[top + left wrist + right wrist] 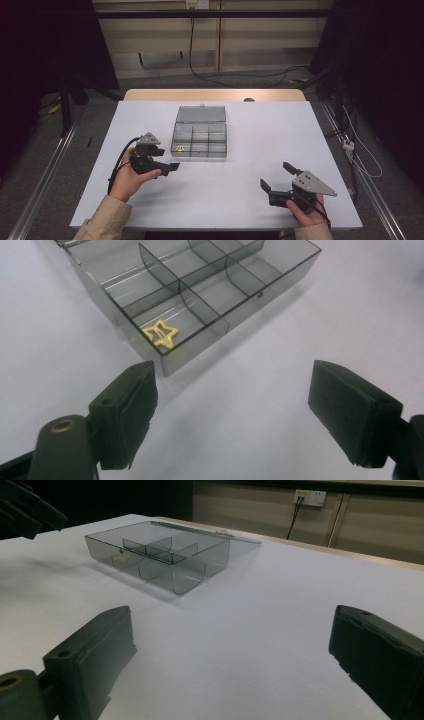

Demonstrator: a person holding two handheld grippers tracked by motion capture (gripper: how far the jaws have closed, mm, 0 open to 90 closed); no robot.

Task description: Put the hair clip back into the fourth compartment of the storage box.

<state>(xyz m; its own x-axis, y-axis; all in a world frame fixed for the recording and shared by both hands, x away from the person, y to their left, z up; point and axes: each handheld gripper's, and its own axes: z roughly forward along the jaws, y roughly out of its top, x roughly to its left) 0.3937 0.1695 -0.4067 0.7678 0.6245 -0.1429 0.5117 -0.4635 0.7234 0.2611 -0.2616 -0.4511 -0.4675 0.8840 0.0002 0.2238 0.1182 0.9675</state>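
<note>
Star clip [161, 334] in box [240, 320]

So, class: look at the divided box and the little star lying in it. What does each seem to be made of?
Divided box: likely hard smoky-grey plastic, glossy; the table shows through its thin, clear walls and partitions.
Star: gold-coloured and flat with a cut-out centre, perhaps metal like a hair clip, though painted plastic cannot be ruled out.

Both grippers are black with thick, flat-padded jaws; each carries a grey three-cornered plate [148, 138] with dark holes. A black cable [119, 162] trails from the left gripper [167, 166]. Sleeves [106, 220] are beige.
</note>
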